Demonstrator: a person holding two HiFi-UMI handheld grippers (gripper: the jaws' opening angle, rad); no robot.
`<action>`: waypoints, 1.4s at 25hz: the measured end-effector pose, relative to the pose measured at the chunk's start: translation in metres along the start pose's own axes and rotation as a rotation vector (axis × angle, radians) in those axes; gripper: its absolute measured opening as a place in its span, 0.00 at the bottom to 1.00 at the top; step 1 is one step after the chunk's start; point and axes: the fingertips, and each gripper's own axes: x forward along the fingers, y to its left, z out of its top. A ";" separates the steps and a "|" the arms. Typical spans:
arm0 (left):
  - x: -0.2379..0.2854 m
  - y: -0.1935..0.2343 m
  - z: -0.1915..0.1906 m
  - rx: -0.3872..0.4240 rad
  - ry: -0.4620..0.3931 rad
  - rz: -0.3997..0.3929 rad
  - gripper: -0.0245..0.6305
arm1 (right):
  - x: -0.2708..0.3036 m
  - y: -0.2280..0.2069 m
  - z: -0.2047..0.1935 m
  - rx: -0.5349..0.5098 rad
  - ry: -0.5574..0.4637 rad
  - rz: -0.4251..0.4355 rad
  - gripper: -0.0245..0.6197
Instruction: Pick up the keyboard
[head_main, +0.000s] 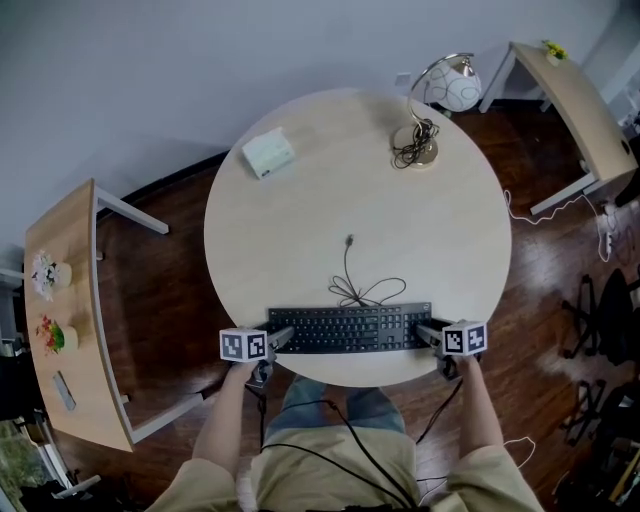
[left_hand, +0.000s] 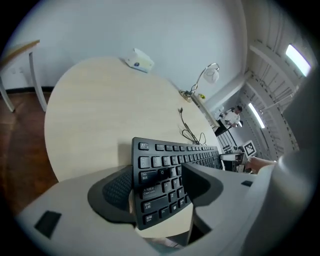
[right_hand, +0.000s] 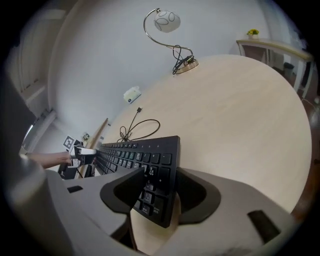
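A black keyboard (head_main: 350, 328) lies along the near edge of the round pale table (head_main: 340, 180), its cable (head_main: 362, 290) coiled just behind it. My left gripper (head_main: 283, 336) grips the keyboard's left end. In the left gripper view the keyboard (left_hand: 167, 150) sits between the jaws of the left gripper (left_hand: 156, 189), one pad on the keys and the other under the edge. My right gripper (head_main: 430, 331) holds the right end. The right gripper view shows the right gripper (right_hand: 159, 192) pinching the keyboard (right_hand: 145, 152) the same way.
A white box (head_main: 268, 153) rests at the table's far left and a chrome lamp (head_main: 440, 92) with a wound cord stands at the far right. A side desk (head_main: 62, 330) stands to the left and another (head_main: 578, 100) to the right. Cables lie on the wooden floor.
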 end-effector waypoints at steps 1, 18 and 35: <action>0.000 -0.001 0.003 0.011 -0.003 0.005 0.44 | -0.002 -0.001 0.000 0.002 0.005 -0.020 0.37; -0.075 -0.049 0.142 0.186 -0.371 -0.018 0.36 | -0.069 0.061 0.109 -0.063 -0.387 0.004 0.34; -0.260 -0.153 0.261 0.471 -0.928 0.010 0.37 | -0.241 0.206 0.268 -0.488 -0.921 0.013 0.34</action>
